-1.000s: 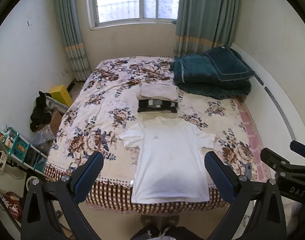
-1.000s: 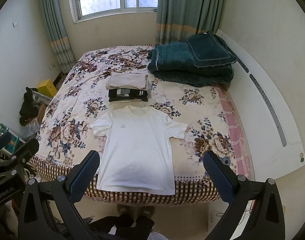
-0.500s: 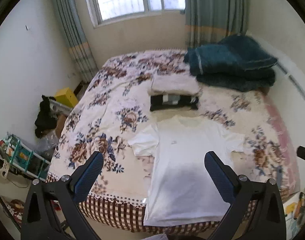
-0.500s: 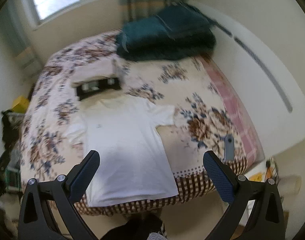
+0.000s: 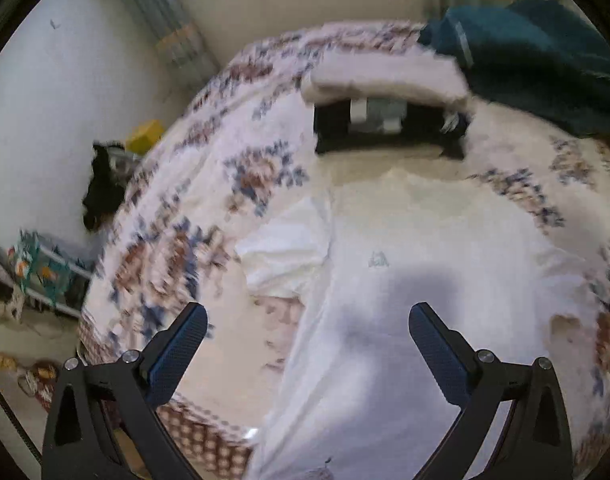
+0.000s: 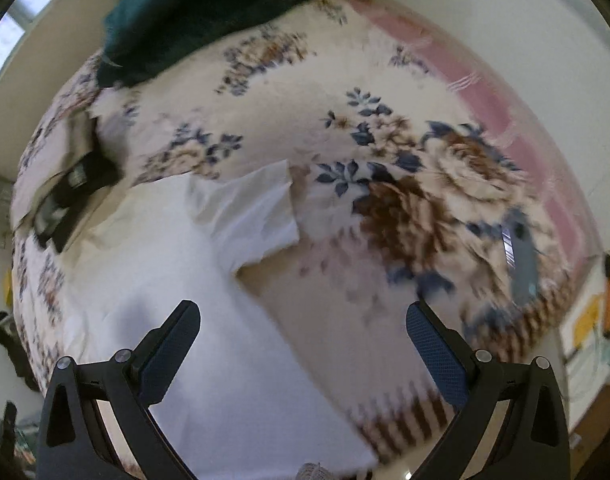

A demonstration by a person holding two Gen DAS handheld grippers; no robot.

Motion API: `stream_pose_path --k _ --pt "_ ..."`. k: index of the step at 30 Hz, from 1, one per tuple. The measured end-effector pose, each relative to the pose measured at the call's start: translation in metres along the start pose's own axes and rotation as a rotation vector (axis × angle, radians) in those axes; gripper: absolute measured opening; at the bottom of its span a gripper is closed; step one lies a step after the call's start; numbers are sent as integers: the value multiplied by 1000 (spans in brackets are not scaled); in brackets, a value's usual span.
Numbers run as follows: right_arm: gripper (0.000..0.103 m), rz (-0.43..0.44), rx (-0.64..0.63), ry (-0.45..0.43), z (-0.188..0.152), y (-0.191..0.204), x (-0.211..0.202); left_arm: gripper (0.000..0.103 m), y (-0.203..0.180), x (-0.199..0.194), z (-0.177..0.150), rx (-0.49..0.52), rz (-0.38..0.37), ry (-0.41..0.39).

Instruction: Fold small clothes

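White T-shirt [image 5: 405, 280] flat on floral bed [image 5: 209, 216] — my left gripper [image 5: 307, 334] and right gripper [image 6: 303, 330] both spread wide above it, empty.

Left wrist view: looks down and forward over the bed [image 5: 265, 152] from its foot end, close, facing the white T-shirt's [image 5: 405, 280] left sleeve and chest. Right wrist view: same close height, tilted, facing the shirt's right sleeve and the bed's right side. Shared: T-shirt [image 6: 165, 280], folded stack [image 5: 385, 112], teal blanket [image 5: 545, 60]. Both frames motion-blurred
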State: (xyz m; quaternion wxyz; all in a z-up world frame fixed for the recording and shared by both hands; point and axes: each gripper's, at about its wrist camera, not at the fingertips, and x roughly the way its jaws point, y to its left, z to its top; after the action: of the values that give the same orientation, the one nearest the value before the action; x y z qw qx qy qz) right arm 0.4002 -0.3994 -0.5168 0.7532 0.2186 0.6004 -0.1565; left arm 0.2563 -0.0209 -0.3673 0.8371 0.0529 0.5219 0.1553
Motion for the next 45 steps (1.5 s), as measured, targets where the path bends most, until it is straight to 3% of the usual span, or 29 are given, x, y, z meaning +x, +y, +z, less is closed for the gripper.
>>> stream_pose_path --k 4,7,13,14,15,17,22,26,28,29,30,32,36,38,40,41,42,43,45 --pt "99 20 5 32 49 -11 101 103 -30 73 -5 -47 24 60" --pt "91 69 29 81 77 -15 169 103 -56 125 -10 -56 34 103" --pt "80 319 133 184 104 -11 260 103 -97 184 -11 -41 4 141" --pt "67 353 156 186 105 -11 266 103 -105 188 -10 -31 1 142" --pt "39 372 183 178 107 -12 271 103 -111 192 -10 -25 -4 141" --pt "2 397 218 153 104 -15 267 103 -120 197 -8 -7 -15 143" --pt "1 379 283 68 102 -27 240 103 -129 198 2 20 -31 123" --pt "4 286 233 76 98 -19 233 103 -129 195 7 22 -32 116" --pt "18 241 237 123 95 -25 230 103 -123 192 7 8 -35 122" --pt "39 248 261 151 90 -29 228 103 -120 192 8 1 -38 124" --pt "53 271 311 170 81 -36 224 103 -116 190 7 -7 -41 127" --pt "59 355 446 190 49 -61 214 103 -109 187 3 -21 -45 136" --pt "59 550 669 302 -10 -75 235 103 -95 187 -10 -49 -48 169" --pt "59 666 752 273 -29 -72 248 103 -85 191 -18 -66 -43 195" --pt "58 715 802 217 -39 -64 258 103 -75 194 -24 -78 -33 211" --pt "44 726 811 192 -41 -60 259 103 -69 195 -27 -88 -27 218" --pt "20 711 804 150 -41 -54 256 103 -62 196 -30 -96 -21 223" --pt "11 691 791 130 -39 -49 253 103 -54 197 -33 -105 -14 229" --pt "5 618 725 67 -32 -33 233 103 -42 198 -36 -121 -8 237"
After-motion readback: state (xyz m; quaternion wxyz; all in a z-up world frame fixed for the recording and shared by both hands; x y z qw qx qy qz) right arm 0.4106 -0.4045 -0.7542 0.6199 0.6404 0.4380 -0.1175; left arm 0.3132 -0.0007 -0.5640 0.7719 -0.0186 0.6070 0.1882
